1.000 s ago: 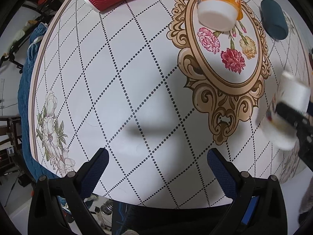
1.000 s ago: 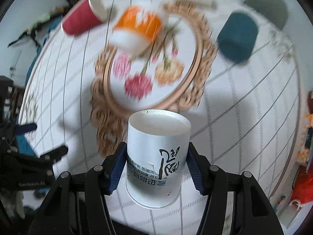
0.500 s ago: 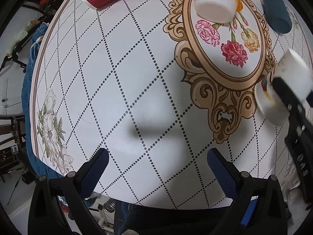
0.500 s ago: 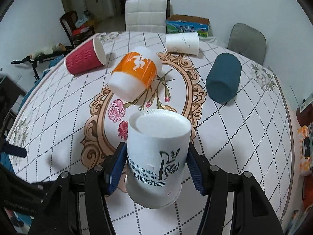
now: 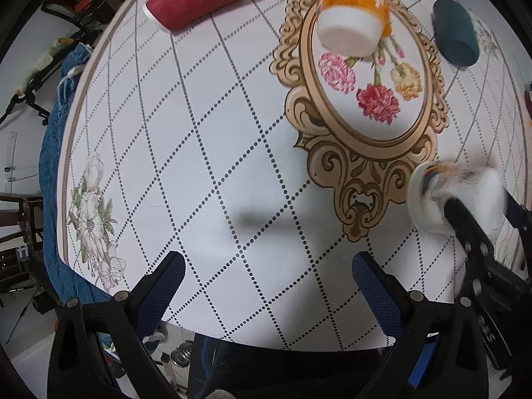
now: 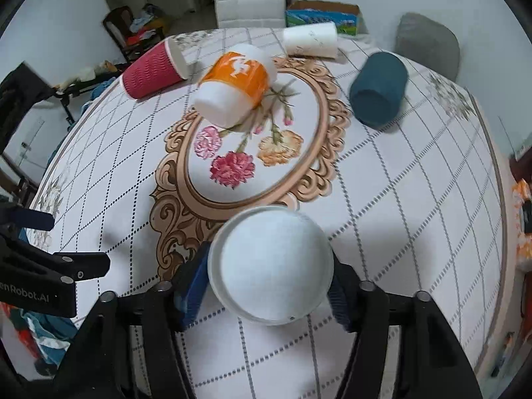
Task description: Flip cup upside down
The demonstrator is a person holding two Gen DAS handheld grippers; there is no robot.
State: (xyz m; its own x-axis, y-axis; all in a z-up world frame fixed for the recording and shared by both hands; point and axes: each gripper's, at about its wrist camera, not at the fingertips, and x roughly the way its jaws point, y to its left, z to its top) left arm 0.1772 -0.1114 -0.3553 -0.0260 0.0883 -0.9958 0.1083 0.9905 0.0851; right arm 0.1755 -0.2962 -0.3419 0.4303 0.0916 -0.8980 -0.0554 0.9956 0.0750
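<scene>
Since half a second ago we have pitched the white cup (image 6: 271,264) forward in the right gripper (image 6: 269,282): then its printed side wall faced the right wrist camera, now only one round flat end fills the view between the fingers. We cannot tell for certain whether that disc is the closed base or the mouth, though it reads as a flat face with a raised rim, which suggests the base. We judge the flip to be in mid-rotation, not finished, since the cup is clear of the table (image 6: 415,232) and blurred in the left wrist view.

The right gripper is clamped on the cup, with a blue pad (image 6: 194,286) pressed against each flank of it. The cup sits right between the fingertips, its axis pointing roughly ahead along the fingers and a little up.

From the left gripper (image 5: 266,286), the cup (image 5: 455,196) is ahead and far to the right, well apart from it. That gripper hangs spread wide with nothing between its pads, over the near edge of the table.

Ahead of the right gripper lie the orange cup (image 6: 236,86), red cup (image 6: 151,73), teal cup (image 6: 379,88) and another white cup (image 6: 311,44), all on their sides and well apart from the held one.
</scene>
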